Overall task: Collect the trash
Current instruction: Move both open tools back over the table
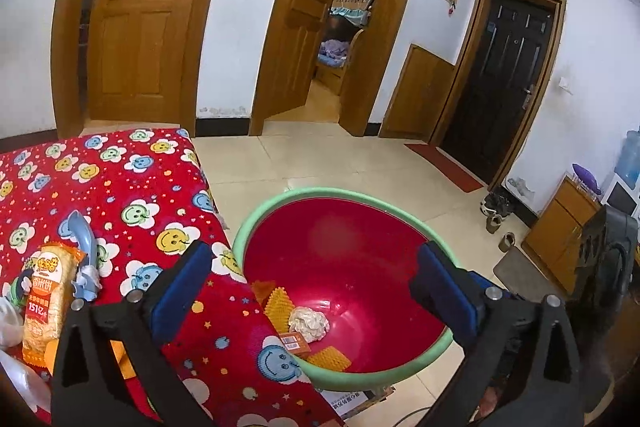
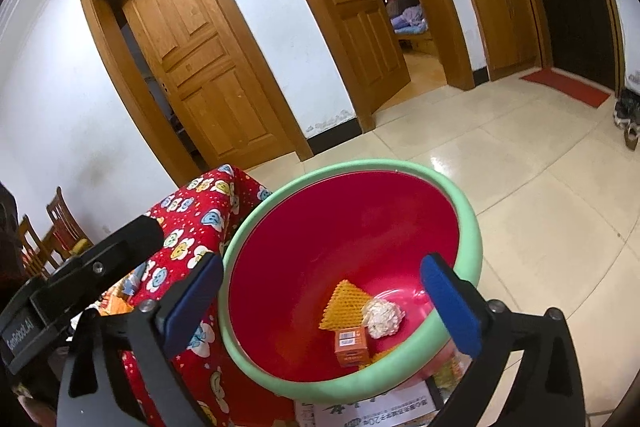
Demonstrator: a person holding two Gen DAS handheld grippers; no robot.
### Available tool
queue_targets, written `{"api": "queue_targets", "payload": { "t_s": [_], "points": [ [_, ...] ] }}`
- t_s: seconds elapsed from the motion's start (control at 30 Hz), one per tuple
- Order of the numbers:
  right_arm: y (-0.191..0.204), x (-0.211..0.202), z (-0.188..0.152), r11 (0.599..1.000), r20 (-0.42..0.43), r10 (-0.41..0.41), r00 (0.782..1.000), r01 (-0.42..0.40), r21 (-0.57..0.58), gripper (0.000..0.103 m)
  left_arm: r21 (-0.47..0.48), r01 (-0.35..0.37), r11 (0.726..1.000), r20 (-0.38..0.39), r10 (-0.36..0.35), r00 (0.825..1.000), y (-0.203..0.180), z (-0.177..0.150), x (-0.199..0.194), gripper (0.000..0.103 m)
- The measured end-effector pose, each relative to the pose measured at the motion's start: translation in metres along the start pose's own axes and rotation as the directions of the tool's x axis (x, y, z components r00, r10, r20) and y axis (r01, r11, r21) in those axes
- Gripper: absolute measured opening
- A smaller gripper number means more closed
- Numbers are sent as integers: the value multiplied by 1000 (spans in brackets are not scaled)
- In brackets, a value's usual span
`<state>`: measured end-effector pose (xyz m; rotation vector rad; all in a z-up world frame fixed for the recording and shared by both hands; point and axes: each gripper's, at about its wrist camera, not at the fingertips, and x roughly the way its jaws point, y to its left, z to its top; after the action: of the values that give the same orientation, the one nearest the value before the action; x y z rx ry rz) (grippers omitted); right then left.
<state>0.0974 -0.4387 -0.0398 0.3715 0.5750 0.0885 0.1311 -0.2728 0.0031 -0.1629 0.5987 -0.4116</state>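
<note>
Red basin (image 2: pixel 352 227) with pale green rim stands just beside the cloth-covered table edge. Inside it, at the bottom: crumpled white paper ball (image 2: pixel 382 317), small orange carton (image 2: pixel 351 345) touching the ball, and yellow-orange textured pieces (image 2: pixel 344 305) beside both. Snack packet (image 1: pixel 46 303), orange, lies on the table.

White walls (image 1: pixel 236 39), pale glossy floor tiles (image 1: pixel 360 163), two wooden doors (image 1: pixel 136 7), one dark door (image 1: pixel 504 79).

Light: we see an evenly bright room | Glare: soft sheen on the floor tiles (image 2: pixel 500 131) and inside the red basin (image 1: pixel 340 239) | Distortion: door frames (image 1: pixel 192 27) bow strongly, black corners vignette | Focus: we find both views sharp, shadows faint
</note>
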Motion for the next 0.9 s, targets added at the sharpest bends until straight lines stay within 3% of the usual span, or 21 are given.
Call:
{"api": "queue_targets", "payload": {
  "t_s": [0.3,0.5,0.67,0.9],
  "points": [
    [2,-1,3,1000,9,-4,1000,4,-21,103,-15,-20,1000,11,21,1000,4,1,-5,101],
    [10,-6,15,998,42,3,999,-1,-55,103,-81,13,997,5,-12,1000,12,9,-11,101],
    [20,-6,19,998,49,14,999,-11,-57,103,-87,-26,996,15,27,1000,17,14,-19,101],
    [38,-2,23,995,47,92,995,-89,-49,103,-116,-63,991,38,68,997,31,22,-38,101]
  ]
}}
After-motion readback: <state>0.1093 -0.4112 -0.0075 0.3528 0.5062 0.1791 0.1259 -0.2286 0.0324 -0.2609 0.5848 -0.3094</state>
